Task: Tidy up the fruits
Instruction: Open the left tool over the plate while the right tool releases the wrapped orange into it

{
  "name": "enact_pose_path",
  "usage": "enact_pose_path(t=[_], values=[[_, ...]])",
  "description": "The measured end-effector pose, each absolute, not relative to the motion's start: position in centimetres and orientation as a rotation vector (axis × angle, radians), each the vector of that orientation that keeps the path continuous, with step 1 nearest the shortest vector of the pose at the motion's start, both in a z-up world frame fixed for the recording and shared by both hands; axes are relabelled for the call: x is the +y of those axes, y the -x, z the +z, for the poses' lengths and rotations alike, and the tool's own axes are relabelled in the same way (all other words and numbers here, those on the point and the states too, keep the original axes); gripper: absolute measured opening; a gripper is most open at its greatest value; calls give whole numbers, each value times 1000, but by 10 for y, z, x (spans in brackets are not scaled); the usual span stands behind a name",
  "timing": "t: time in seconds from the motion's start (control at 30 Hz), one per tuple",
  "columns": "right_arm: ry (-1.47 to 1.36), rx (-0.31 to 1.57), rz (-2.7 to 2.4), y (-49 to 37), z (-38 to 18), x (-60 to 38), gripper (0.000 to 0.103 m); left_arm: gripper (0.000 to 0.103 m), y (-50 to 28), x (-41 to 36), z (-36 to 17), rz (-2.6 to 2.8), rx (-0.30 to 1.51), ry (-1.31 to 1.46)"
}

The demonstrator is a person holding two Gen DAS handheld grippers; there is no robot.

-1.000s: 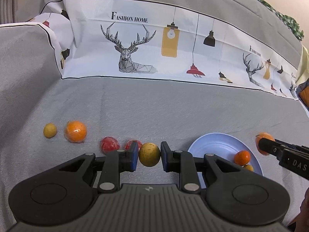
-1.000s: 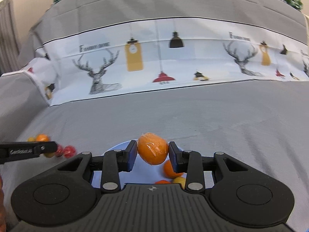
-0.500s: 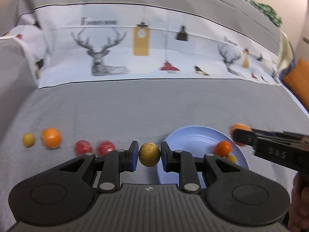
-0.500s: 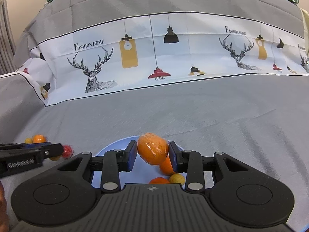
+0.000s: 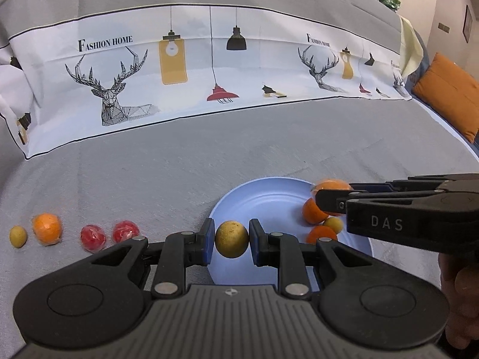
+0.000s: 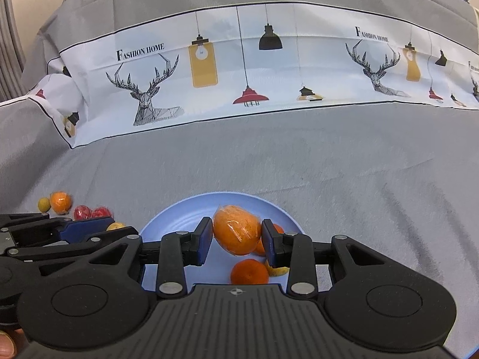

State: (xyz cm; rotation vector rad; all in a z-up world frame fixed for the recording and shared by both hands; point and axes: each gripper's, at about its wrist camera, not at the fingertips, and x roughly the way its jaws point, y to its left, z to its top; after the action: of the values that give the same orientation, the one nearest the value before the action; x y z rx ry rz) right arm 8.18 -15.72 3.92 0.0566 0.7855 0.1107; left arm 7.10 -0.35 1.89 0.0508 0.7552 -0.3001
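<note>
My left gripper (image 5: 231,240) is shut on a small yellow-brown fruit (image 5: 231,239) and holds it over the left edge of the blue plate (image 5: 254,194). My right gripper (image 6: 236,237) is shut on a plastic-wrapped orange (image 6: 236,233) above the same plate (image 6: 179,215). In the plate lie two small oranges (image 6: 250,272) and a small yellow fruit (image 6: 278,270). The right gripper also shows in the left wrist view (image 5: 332,196); the left gripper shows in the right wrist view (image 6: 89,227).
On the grey cloth left of the plate lie two red fruits (image 5: 92,237), an orange (image 5: 47,229) and a small yellow fruit (image 5: 18,236). A white printed cloth band (image 5: 209,68) runs across the back. An orange cushion (image 5: 446,92) sits far right.
My left gripper has carried the yellow-brown fruit rightward, from beside the red fruits to over the plate's left edge. My right gripper with the wrapped orange has moved in over the plate.
</note>
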Motion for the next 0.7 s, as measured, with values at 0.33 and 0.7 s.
enact_pose_path(t=[0.33,0.7], values=[[-57,798,111,-84,38,-157,37,27,-71,-6,18,-315,752,-67],[-55,800,111,-83,37,-158,37,27,-72,-5,18,-314,751,-66]])
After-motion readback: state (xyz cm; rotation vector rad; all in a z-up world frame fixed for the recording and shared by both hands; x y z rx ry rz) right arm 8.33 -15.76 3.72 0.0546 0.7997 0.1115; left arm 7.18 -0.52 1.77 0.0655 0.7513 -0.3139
